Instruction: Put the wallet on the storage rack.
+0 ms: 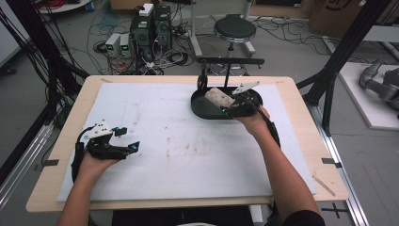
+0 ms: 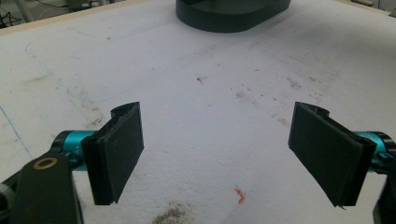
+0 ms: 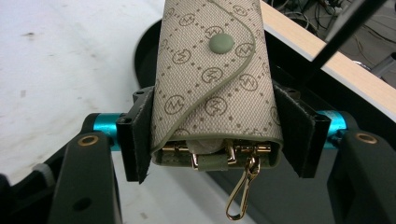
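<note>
**Desk:** Beige patterned cloth, one key pouch (image 3: pixel 212 79), sits clamped between the black jaws of the right gripper (image 3: pixel 215 135). What step is this?

**Photographer:** The carry, by my reading. In the high view the right gripper (image 1: pixel 234 106) holds the key pouch (image 1: pixel 219 97) over the black oval tray (image 1: pixel 200 109), at about one o'clock from the table's middle. Whether the pouch hangs just above the tray or touches its floor, I cannot tell.

**Desk:** And the other hand?

**Photographer:** The left gripper (image 1: pixel 126 139) rests at about eight o'clock on the white foam mat (image 1: pixel 155 117), jaws standing wide apart with nothing between them. Its own camera looks across the stained mat (image 2: pixel 196 107) toward the tray (image 2: pixel 233 18) at twelve o'clock.

**Desk:** Next move?

**Photographer:** Likely a steady grip at the pouch's clasp end, where a gold hook (image 3: pixel 240 196) dangles free below, and care that the hook does not snag the tray rim or the black stand (image 1: pixel 229 61) behind it.

**Desk:** The count?

**Photographer:** One pouch, one snap button (image 3: pixel 221 44) on its flap, one hanging hook, one tray, one stand, two grippers, one mat, one wooden table (image 1: pixel 291 87).
</note>
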{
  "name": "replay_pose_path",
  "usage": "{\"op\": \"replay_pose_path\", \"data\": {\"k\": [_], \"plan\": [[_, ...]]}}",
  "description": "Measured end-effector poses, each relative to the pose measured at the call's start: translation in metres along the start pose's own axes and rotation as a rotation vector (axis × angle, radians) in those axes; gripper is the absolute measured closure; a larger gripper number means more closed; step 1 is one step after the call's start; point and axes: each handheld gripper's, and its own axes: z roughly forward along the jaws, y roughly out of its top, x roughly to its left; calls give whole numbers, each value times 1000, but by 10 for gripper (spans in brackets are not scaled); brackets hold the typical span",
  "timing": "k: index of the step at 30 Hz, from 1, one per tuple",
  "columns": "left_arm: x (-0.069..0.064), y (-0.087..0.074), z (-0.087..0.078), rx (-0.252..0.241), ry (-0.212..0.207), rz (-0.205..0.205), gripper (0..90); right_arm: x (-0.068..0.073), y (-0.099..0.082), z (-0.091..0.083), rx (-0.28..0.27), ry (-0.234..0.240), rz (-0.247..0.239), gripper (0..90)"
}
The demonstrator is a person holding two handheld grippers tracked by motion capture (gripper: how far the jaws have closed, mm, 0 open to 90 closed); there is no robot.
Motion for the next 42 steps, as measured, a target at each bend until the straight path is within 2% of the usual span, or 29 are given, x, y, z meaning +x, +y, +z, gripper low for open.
{"op": "replay_pose_path", "data": {"k": [5,6,10,19,28,33,37,41,42], "plan": [[0,0,0,3,-6,4,179,-15,-2,11,35,-12,18,362],[0,0,0,2,-7,6,179,-17,-3,12,34,-24,14,362],[0,0,0,2,-5,9,179,-25,-8,18,41,-25,27,362],[-1,0,2,12,0,16,179,-34,-14,29,60,-45,53,363],[-1,-1,3,25,7,18,179,-46,-17,48,123,-73,70,362],[-1,-1,3,24,10,14,179,-44,-16,54,139,-66,68,362],[0,-2,4,30,8,15,179,-44,-19,61,179,-56,52,362],[-1,-2,5,32,7,14,179,-45,-20,62,188,-51,70,361],[-1,-2,5,32,5,15,179,-46,-21,64,207,-45,78,357]]}}
